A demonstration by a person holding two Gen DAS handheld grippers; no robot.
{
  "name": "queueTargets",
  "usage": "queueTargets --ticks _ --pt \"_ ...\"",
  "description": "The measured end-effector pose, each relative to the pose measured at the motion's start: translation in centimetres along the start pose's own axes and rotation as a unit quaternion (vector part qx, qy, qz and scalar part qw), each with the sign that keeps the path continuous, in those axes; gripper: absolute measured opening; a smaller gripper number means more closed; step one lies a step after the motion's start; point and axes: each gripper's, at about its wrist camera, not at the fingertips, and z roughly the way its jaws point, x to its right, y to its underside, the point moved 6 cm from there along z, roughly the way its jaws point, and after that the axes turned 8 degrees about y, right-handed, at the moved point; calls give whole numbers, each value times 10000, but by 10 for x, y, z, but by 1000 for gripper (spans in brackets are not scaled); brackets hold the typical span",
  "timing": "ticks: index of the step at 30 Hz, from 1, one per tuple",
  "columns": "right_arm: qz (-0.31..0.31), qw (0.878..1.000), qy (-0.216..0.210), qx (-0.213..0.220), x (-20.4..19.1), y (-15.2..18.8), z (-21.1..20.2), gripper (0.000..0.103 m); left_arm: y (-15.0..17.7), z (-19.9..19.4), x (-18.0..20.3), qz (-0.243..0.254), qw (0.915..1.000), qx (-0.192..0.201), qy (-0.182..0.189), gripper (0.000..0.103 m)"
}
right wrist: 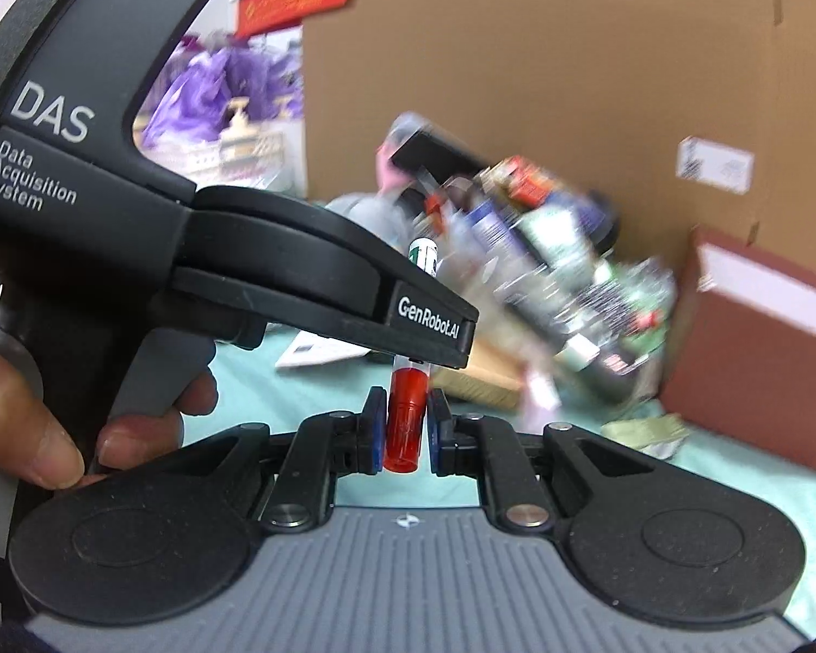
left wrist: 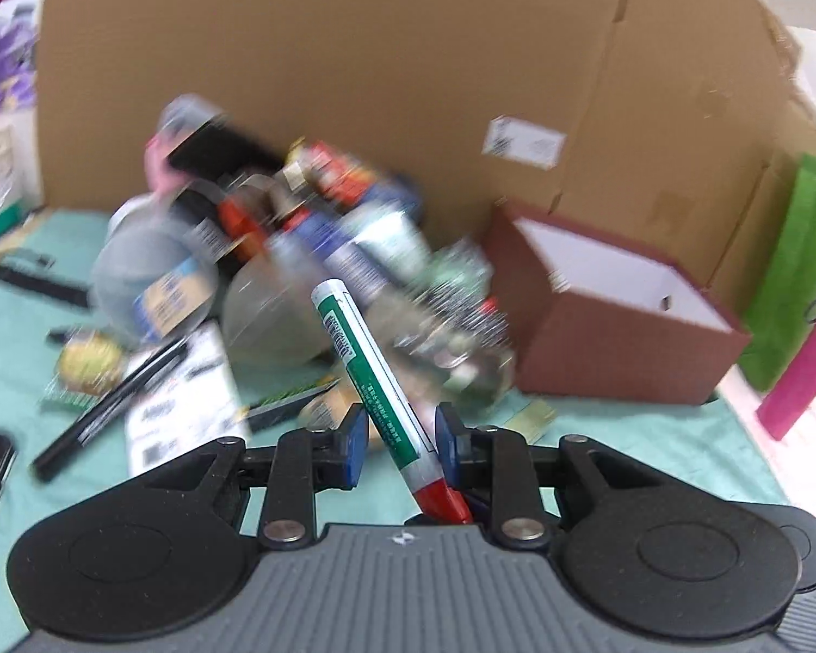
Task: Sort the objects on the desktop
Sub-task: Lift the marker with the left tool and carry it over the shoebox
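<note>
A green-and-white marker [left wrist: 372, 375] with a red cap [right wrist: 405, 419] is held up above the teal table cover. My left gripper [left wrist: 400, 443] holds the marker's barrel between its blue pads, which stand a little apart around it. My right gripper [right wrist: 403, 430] is shut on the red cap end; the left gripper's black body [right wrist: 321, 283] crosses just above it. A blurred pile of bottles, tubes and packets [left wrist: 310, 250] lies behind the marker. An open maroon box [left wrist: 620, 315] with a white inside stands to the right.
A tall cardboard sheet [left wrist: 353, 65] stands behind the pile. A black pen [left wrist: 109, 408] and a printed card [left wrist: 185, 402] lie at the left. A green bag [left wrist: 794, 272] and a pink object [left wrist: 802, 370] are at the far right.
</note>
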Motion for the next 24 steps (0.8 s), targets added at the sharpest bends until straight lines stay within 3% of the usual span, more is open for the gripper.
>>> queueTargets --ticks 5,11,24 --pt "161 9986 444 219 42 -15 -11 14 -26 21 36 277 9987 193 386 28" --pt "360 9943 972 264 100 -24 -19 14 -51 57 79 522 9949 156 848 27" --pt "502 9815 1821 -313 222 -47 0 14 -93 159 174 469 9835 -494 1677 27"
